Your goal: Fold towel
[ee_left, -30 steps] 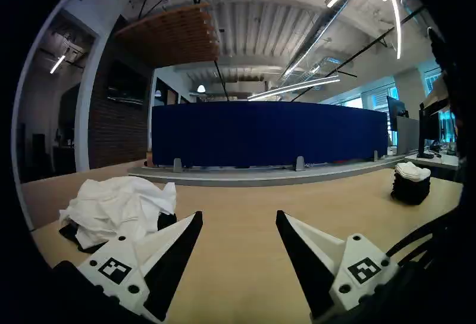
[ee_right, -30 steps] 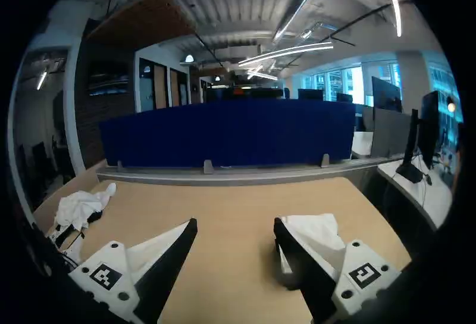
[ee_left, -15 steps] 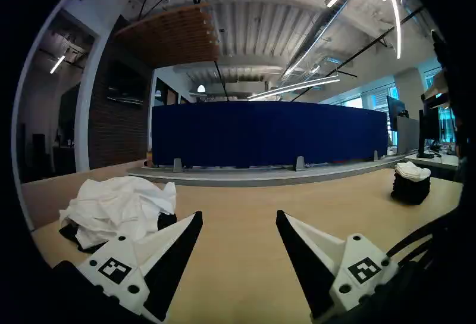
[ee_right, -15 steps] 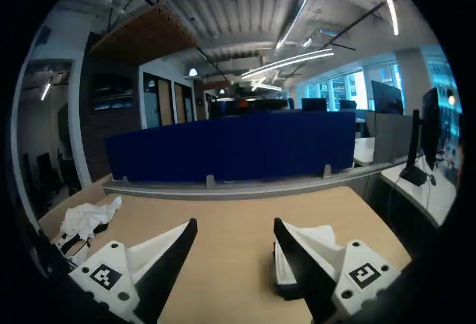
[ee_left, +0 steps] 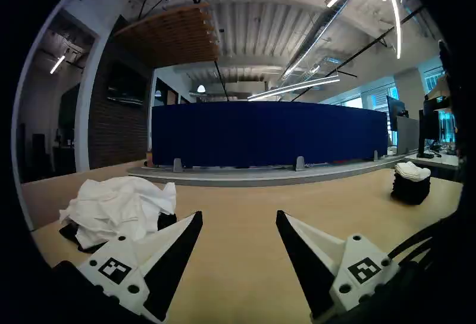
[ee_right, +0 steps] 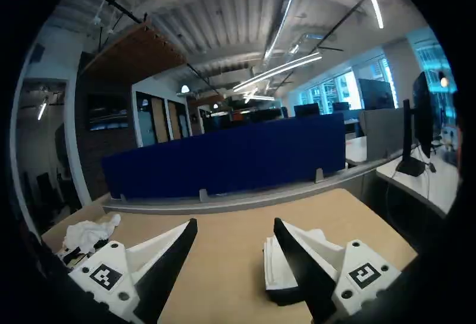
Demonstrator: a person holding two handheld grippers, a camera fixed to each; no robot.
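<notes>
table (ee_left: 250,202): pale wood-look top, smooth, matt
towel pile (ee_left: 116,208): white cloth, soft, crumpled
folded stack (ee_left: 410,182): white cloth over black cloth
partition (ee_left: 268,133): blue fabric, matt
left gripper (ee_left: 238,214): white plastic, black matt inner faces

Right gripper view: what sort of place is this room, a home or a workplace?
Most likely an open-plan office. A long blue partition runs along the back of the wooden desk, a monitor stands on the next desk, and strip lights hang below a bare ceiling.
</notes>
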